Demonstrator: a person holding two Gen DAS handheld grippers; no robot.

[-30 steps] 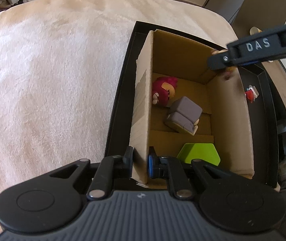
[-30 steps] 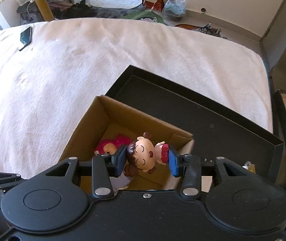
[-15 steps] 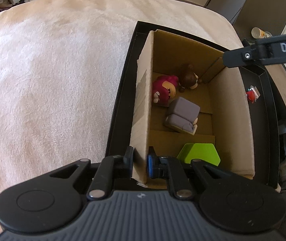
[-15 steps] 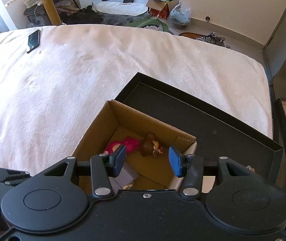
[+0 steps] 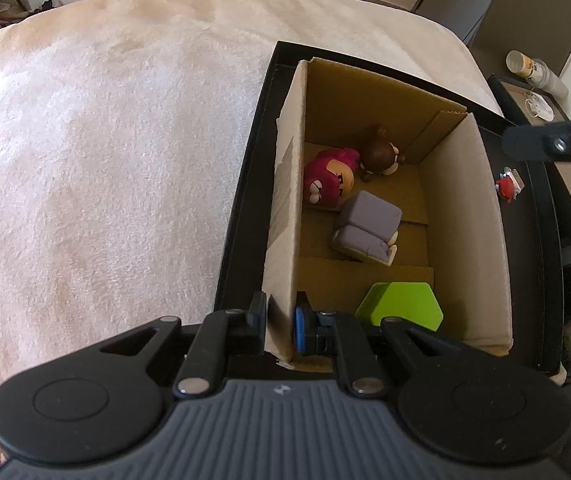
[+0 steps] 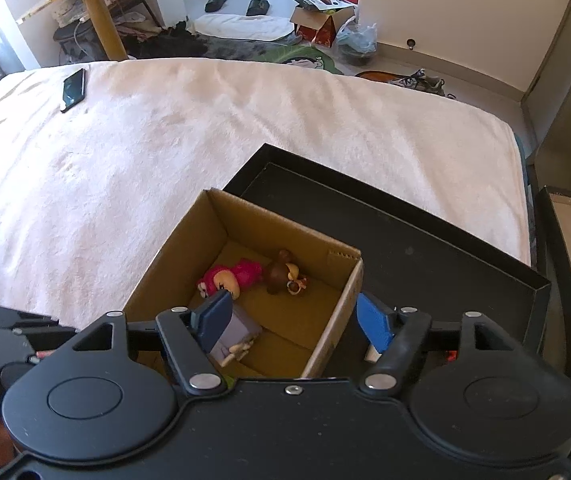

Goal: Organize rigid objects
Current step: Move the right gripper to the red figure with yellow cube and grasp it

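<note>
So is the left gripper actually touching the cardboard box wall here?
Touching. In the left wrist view the left gripper is shut on the cardboard box: its near wall runs between both pads with no gap showing.

Both wrist views look steeply down along our fingers, close above the cardboard box (image 5: 461, 216) on the bed (image 5: 105, 160): the left from its near corner, the right from its right wall. Both share the box interior.
</note>
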